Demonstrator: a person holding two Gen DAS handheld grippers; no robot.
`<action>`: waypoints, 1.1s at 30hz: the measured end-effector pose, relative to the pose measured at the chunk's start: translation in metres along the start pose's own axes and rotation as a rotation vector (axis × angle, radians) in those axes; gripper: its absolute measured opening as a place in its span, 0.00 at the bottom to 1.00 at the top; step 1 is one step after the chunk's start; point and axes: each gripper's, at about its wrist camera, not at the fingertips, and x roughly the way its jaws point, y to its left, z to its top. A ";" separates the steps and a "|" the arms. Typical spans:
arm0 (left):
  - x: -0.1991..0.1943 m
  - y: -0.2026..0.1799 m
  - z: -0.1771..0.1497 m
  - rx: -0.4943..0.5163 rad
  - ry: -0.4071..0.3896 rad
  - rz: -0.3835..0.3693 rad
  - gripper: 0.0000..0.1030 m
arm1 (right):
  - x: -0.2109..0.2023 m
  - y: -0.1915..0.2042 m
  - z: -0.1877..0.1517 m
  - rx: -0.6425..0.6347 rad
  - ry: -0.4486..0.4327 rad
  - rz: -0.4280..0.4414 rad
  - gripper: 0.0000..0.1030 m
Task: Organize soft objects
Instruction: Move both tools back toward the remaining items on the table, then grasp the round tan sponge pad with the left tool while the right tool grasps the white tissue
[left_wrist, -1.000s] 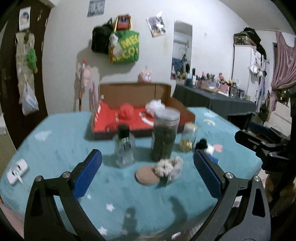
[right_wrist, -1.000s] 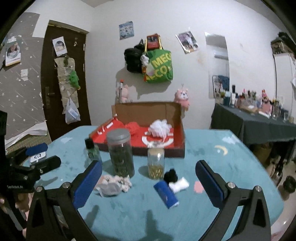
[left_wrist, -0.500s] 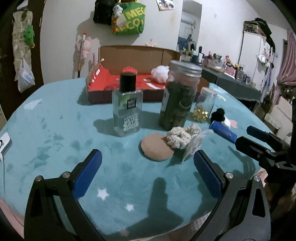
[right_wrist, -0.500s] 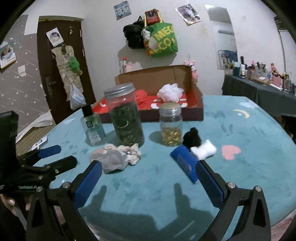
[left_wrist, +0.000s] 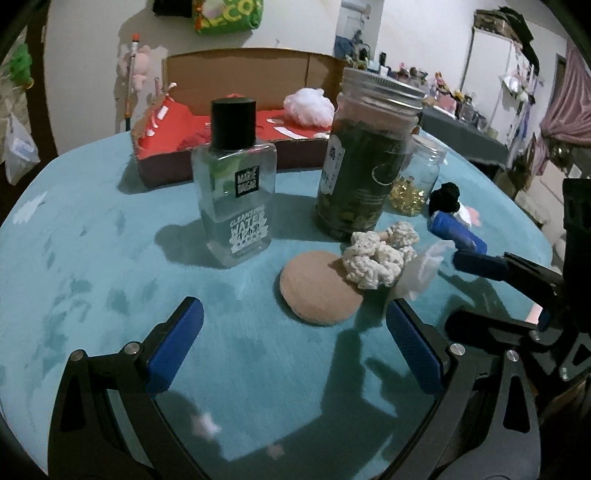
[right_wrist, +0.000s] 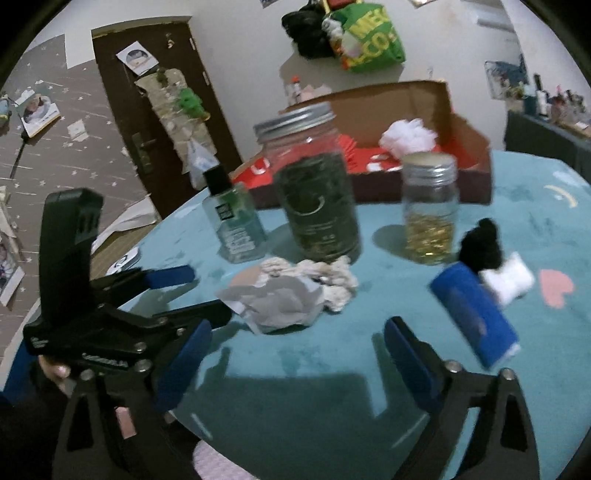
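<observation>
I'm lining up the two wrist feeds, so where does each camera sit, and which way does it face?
Left wrist: on the left gripper, low over the teal tablecloth, facing the clear cleansing-water bottle and round beige puff; its blue fingers, open, and the right gripper show.
Right wrist: on the right gripper, facing the metal-lidded jar of dark leaves and blue roll; its open fingers and the left gripper show.
Shared: bottle, jar, cream knitted scrunchie, red-lined cardboard box.
</observation>
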 end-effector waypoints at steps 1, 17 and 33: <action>0.004 0.000 0.002 0.012 0.010 -0.008 0.92 | 0.004 0.001 0.001 -0.002 0.013 0.015 0.85; 0.026 -0.006 0.015 0.119 0.048 -0.134 0.38 | 0.007 0.000 0.005 -0.046 0.034 0.079 0.13; -0.002 0.008 -0.003 0.069 -0.008 -0.070 0.68 | -0.018 -0.028 0.016 -0.084 0.172 -0.231 0.17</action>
